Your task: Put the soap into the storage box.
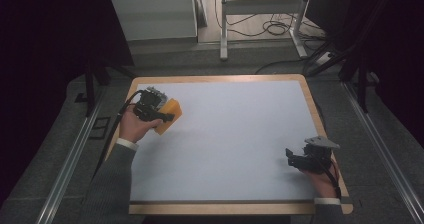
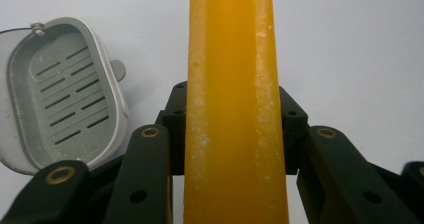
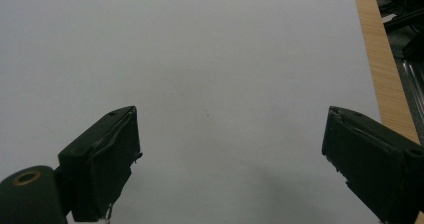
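Left tool (image 1: 167, 117) at far-left corner of the tabletop (image 1: 230, 134), jaws clamped on a yellow-orange soap bar (image 1: 169, 113). In the left gripper view the soap bar (image 2: 232, 109) stands edge-on between the two black jaws, running from bottom of frame up past the top, whitish residue along its edges. Left hand (image 1: 135, 124) wraps the tool body, grey sleeve (image 1: 112, 179) coming in from the bottom, cable trailing off the left side.

Grey soap dish (image 2: 62, 96) lies on the tabletop just left of the jaws in the left gripper view: oval, slotted drain insert, white flecks inside, small tab on its right rim. In the high view a grey-white shape beside the left tool could be this dish, too small to tell.

Right tool (image 1: 290, 156) near the right edge of the tabletop, held by the right hand (image 1: 320, 176), grey three-cornered plate on top. Its jaws are spread wide with nothing between them; in the right gripper view the right tool (image 3: 230, 149) hangs over bare pale surface, wooden edge strip (image 3: 382, 64) at upper right.

Left and right tools are well apart.
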Demonstrator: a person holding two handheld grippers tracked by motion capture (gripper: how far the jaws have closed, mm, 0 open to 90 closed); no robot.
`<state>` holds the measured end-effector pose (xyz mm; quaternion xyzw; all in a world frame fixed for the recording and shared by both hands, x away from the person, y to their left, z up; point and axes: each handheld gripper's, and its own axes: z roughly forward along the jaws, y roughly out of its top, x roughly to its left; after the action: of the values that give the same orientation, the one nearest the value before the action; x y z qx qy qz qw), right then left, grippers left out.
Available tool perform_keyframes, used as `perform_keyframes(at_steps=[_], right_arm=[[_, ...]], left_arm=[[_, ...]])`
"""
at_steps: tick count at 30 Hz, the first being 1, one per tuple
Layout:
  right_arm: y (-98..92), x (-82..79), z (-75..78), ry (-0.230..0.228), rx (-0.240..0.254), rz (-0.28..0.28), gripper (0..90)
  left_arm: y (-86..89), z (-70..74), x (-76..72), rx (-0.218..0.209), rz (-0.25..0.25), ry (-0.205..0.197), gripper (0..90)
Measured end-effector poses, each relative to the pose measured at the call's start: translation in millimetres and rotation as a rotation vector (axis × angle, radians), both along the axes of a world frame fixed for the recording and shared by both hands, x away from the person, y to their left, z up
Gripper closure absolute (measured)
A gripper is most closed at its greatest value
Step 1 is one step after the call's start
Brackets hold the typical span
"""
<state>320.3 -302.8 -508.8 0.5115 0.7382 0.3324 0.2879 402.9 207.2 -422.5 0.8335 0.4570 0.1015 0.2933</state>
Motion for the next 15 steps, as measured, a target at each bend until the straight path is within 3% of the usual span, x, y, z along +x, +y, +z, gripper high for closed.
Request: perform_keyframes(at_steps=[4,15], right_arm=[[0.3,0.0,-0.2,0.001,-0.001,0.001,8.4],[-0.2,0.3,-0.9,0.002,-0.002,0.000,8.4]], left_arm=[[1.9,1.3,2.5,-0.019,0.010,0.002,61.0],[11.7,1.5,18.5,-0.009,0.051,0.025,61.0]])
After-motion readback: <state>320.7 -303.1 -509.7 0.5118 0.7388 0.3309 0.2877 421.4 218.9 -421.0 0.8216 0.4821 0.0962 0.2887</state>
